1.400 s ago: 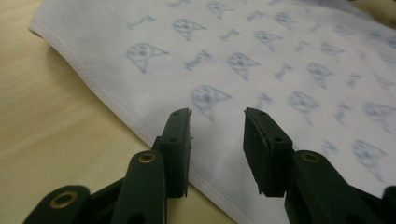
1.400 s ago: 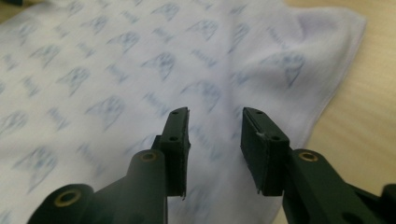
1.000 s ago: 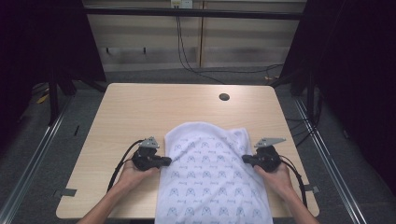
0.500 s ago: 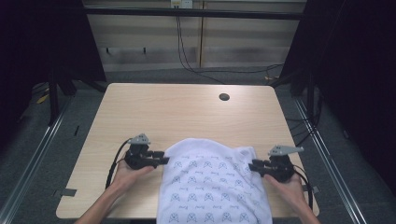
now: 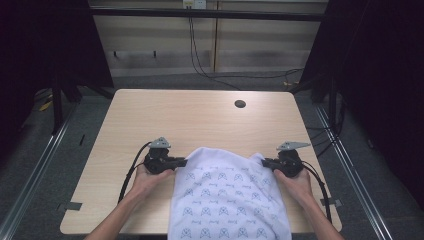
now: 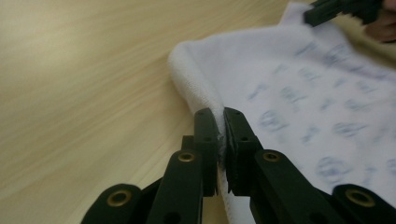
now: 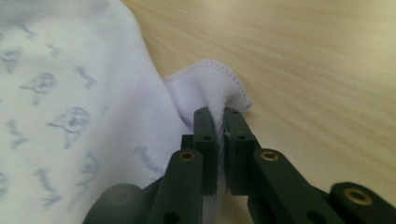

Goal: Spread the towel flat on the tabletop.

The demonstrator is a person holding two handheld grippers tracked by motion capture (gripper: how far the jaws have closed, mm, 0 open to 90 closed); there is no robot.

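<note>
At both edges of the printed white cloth (image 5: 227, 195), left gripper (image 6: 220, 135) and right gripper (image 7: 219, 133) had just closed and pinched thin hem; uneven pulling risked slippage.

Both forearms reached in from the near edge; the left gripper (image 5: 181, 162) and right gripper (image 5: 266, 162) pointed inward, their jaws having just closed.

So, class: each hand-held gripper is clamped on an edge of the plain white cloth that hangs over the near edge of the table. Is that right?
Not quite: the cloth is not plain; the high view shows a repeated small blue motif on it. The left hand-held gripper and right hand-held gripper are clamped on its edges, and it hangs over the table.
</note>
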